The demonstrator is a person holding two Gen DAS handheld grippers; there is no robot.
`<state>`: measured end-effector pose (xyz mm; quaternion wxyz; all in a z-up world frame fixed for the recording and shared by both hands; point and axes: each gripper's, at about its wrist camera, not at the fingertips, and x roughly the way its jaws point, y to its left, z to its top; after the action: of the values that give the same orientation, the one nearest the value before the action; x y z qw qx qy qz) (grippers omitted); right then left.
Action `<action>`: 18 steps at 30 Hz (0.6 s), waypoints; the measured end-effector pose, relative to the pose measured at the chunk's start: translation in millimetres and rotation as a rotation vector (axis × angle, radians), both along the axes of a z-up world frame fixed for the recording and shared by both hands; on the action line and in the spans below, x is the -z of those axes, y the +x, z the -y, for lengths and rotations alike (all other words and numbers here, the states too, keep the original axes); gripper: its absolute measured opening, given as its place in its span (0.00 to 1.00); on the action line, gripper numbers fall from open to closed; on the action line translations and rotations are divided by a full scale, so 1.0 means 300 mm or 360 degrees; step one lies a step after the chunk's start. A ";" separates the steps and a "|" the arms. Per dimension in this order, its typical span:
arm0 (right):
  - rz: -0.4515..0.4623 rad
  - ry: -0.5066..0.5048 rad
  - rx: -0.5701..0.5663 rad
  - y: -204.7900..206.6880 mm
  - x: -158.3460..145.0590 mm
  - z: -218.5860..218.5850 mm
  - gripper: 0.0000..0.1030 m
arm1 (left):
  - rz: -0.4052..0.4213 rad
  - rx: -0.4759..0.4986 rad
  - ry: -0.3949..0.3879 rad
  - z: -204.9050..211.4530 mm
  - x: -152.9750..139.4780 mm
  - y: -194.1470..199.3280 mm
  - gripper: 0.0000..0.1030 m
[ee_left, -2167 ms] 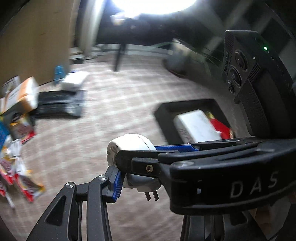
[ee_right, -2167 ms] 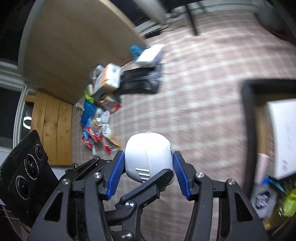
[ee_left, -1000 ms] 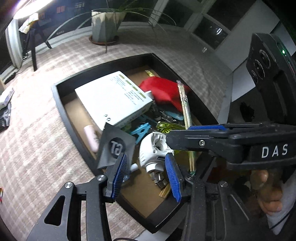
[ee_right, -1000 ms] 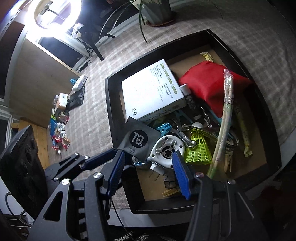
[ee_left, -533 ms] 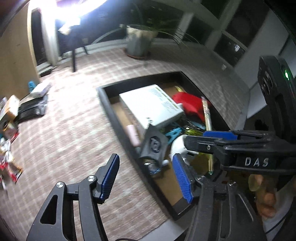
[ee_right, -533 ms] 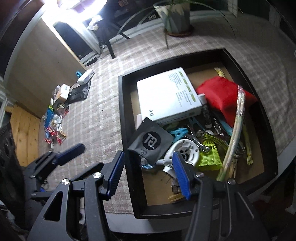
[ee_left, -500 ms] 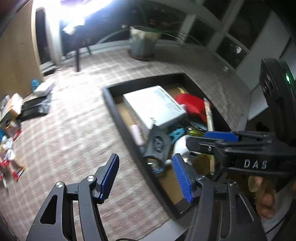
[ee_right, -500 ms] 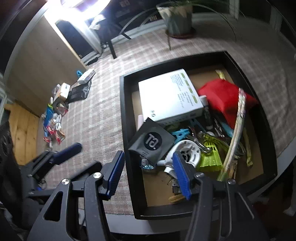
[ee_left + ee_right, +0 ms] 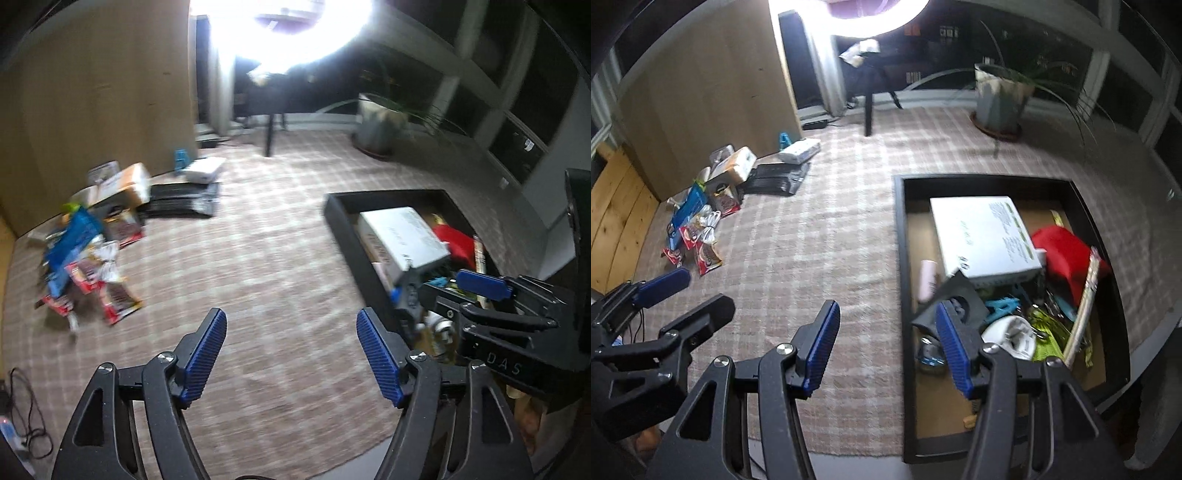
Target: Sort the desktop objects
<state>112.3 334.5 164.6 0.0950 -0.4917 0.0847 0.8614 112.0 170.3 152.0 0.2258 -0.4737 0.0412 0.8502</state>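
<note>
Right now your left gripper hangs over the checked woven cloth, its ribbed blue pads spreading wider with nothing between them. Your right gripper is likewise released and empty, its ridged blue pads standing well apart above the near-left edge of the tray.

The black rectangular tray sits on the cloth to the right, with a brown board-like floor. Inside it lies a flat white box printed with green bars, and a crumpled red cloth item just beside it. A dark grey square pouch leans at the box's near corner. The white rounded plastic plug adapter rests in the tray close behind your right gripper's right finger, next to a yellow-green shuttlecock, a turquoise clip and a long thin stick in clear wrap. A pale pink tube lies along the tray's left wall.

Far to the left on the cloth lies a loose heap of glossy red and blue snack packets, a small orange-and-white carton, a flat black keyboard-shaped object and a white block beyond it. A ribbed pale plant pot stands at the back.
</note>
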 end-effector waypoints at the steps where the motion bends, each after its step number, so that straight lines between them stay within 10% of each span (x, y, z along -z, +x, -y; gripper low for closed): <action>1: -0.0003 0.0003 -0.0015 -0.009 0.000 0.023 0.52 | -0.0004 -0.0026 -0.0010 0.020 0.001 0.000 0.69; 18: 0.0005 0.0035 -0.0260 -0.123 0.064 0.387 0.52 | 0.0047 -0.0434 -0.0066 0.459 0.052 -0.018 0.75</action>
<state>75.5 218.5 145.3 0.0299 -0.4974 0.0347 0.8663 106.7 32.6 136.3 0.0990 -0.4920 -0.0092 0.8649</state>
